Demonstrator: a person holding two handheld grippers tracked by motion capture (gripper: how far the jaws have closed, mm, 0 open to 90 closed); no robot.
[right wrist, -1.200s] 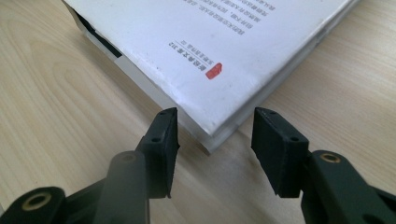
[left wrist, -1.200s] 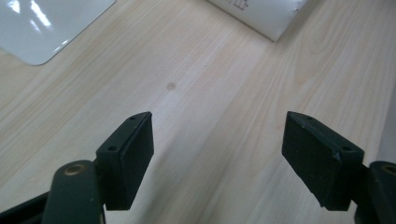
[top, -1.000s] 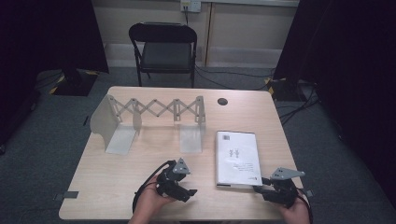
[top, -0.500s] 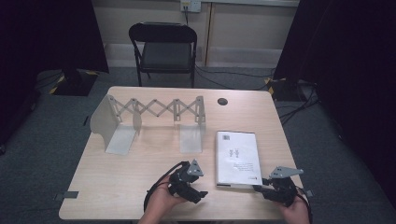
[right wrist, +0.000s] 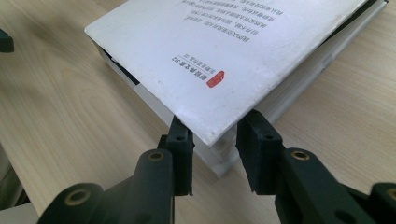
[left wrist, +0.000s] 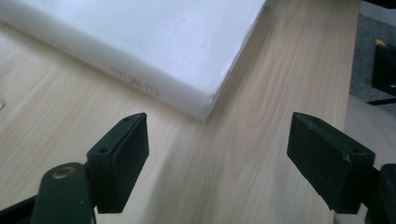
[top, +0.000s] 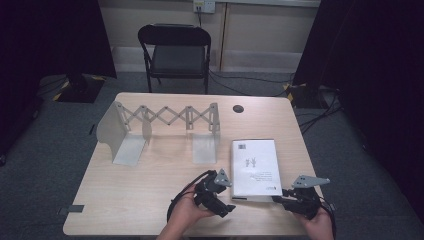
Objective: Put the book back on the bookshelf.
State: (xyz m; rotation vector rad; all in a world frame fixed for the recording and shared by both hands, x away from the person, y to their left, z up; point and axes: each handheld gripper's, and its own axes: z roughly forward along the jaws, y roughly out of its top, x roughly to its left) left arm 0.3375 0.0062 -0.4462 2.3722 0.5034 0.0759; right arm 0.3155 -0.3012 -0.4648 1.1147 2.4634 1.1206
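Right gripper (right wrist: 214,140) closing on white book (right wrist: 224,51) corner, left gripper (left wrist: 217,158) released, widening beside it

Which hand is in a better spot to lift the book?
Probably the right. The right gripper has its jaws around the near corner of the book, and they have just been closing. The left gripper is open, with the book's corner ahead of its jaws.
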